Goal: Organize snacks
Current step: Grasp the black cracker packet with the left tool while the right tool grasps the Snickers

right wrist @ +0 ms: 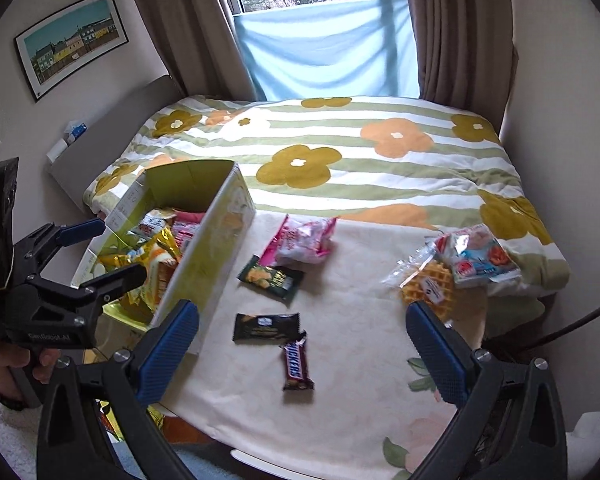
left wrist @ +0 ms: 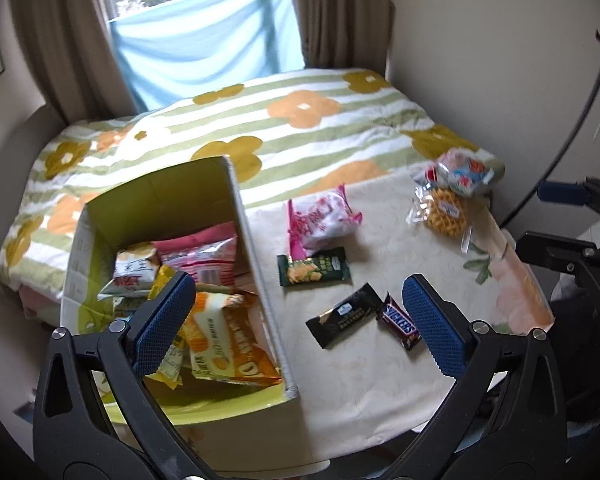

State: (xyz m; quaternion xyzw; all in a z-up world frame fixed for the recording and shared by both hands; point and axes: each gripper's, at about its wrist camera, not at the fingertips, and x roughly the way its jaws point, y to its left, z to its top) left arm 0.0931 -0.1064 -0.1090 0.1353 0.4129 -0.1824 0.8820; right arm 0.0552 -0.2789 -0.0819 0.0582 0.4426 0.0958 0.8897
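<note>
Currently, left wrist view: left gripper point(left wrist: 298, 322) empty, jaws apart, above the box point(left wrist: 260, 264) edge. Box holds several packets. On the cloth point(left wrist: 380, 380): Snickers point(left wrist: 400, 326), black bar point(left wrist: 344, 315), green pack point(left wrist: 314, 267), pink bag point(left wrist: 322, 222), waffle point(left wrist: 446, 211).

Right wrist view: right gripper point(right wrist: 302, 354) empty, jaws apart, over the Snickers. Judged roughly half done; six or so snacks remain out.
</note>
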